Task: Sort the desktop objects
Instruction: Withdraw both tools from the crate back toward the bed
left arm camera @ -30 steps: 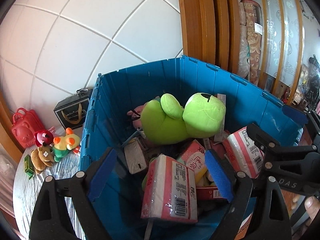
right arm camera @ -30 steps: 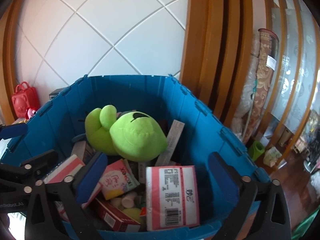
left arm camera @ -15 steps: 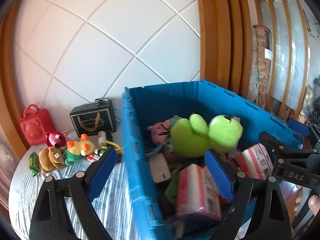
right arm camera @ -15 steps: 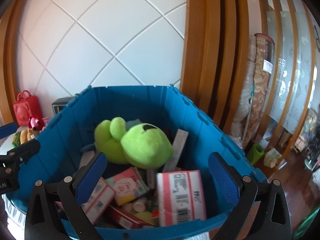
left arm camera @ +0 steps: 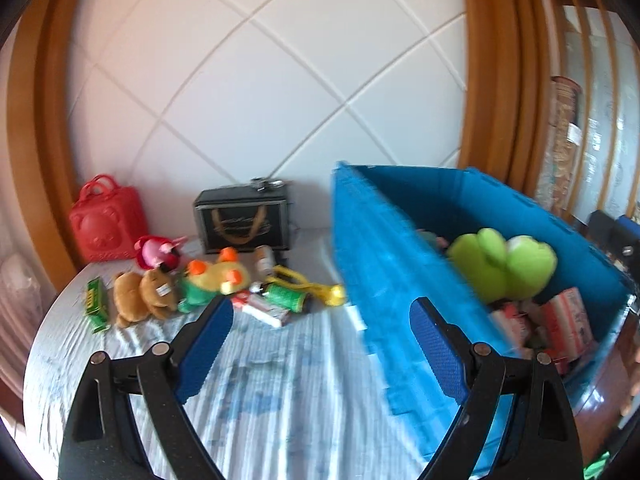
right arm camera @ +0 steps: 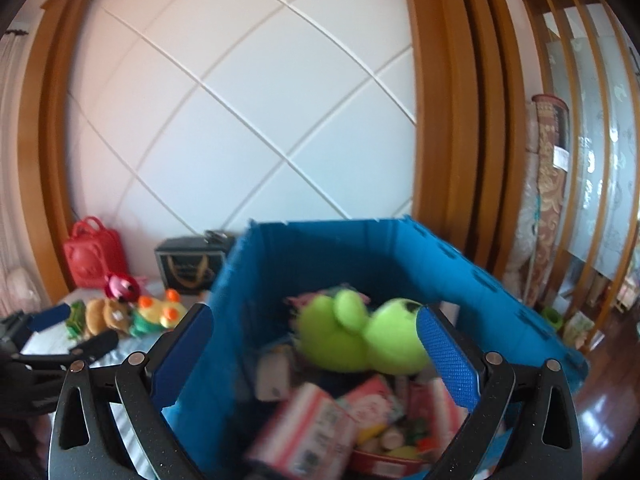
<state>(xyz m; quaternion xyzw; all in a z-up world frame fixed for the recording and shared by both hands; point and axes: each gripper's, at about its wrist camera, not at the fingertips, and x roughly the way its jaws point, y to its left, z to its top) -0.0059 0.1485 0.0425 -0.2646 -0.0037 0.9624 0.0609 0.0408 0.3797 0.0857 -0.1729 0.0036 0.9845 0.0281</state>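
Heading the left claw (left arm camera: 320,326), jaws apart and empty, toward the toys (left arm camera: 176,284) lying on the desk (left arm camera: 280,380) left of the blue bin (left arm camera: 384,280); picking one and straddling it fully before closing. Holding the right claw (right arm camera: 314,354), also spread and empty, over the blue bin, keeping clear of its rim.

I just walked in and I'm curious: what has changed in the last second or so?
The left gripper swung from over the blue crate toward the toys on the table; the right gripper drew back from the crate. Both stayed open and empty. The crate's contents, green plush included, did not move.
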